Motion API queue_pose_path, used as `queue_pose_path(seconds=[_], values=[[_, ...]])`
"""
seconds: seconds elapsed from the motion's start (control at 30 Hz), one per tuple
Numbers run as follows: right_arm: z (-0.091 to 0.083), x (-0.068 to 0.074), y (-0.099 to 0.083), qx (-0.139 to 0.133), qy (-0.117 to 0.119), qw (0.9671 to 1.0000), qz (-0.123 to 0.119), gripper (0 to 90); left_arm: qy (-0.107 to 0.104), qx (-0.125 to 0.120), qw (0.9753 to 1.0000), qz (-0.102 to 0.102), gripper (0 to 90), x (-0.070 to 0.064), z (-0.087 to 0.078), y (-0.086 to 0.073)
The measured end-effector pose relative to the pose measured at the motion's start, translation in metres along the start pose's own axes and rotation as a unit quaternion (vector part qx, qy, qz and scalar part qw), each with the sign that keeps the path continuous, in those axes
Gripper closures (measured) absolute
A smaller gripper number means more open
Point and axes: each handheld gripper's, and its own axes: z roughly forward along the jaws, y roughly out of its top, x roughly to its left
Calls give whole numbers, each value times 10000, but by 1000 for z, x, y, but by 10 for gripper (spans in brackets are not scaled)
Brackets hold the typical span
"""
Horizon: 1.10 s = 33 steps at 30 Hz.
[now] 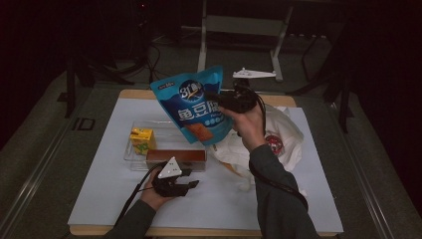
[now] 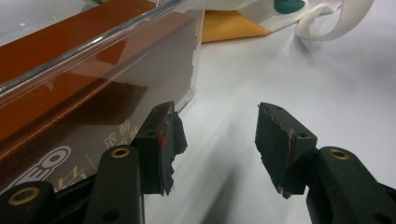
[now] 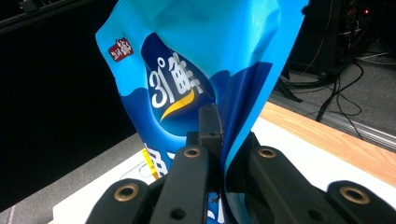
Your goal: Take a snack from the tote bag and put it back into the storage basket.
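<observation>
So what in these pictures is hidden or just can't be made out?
- Clear tray: in the high view the blue snack bag, held up by the right gripper, covers its back right part.
- White carrier bag: its contents are masked by the hand and sleeve; its red print is too small to read.
- Brown box: in the left gripper view its label is cut off by the frame edge and the left gripper.

The blue snack bag (image 3: pixel 205 70) runs past the top edge of the right gripper view; its lower part sits hidden behind the jaws, perhaps creased there.
</observation>
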Motion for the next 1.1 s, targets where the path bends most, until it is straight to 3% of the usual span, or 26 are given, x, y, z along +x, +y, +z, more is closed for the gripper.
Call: queue_pose_path(seconds=[0.63,1.1], values=[[49,14,6,81,-74,9999,83,887,6,14,10000,51,480,0,0,0],[80,13,1,170,-202,9994,211,886,-10,4,10000,58,479,0,0,0]])
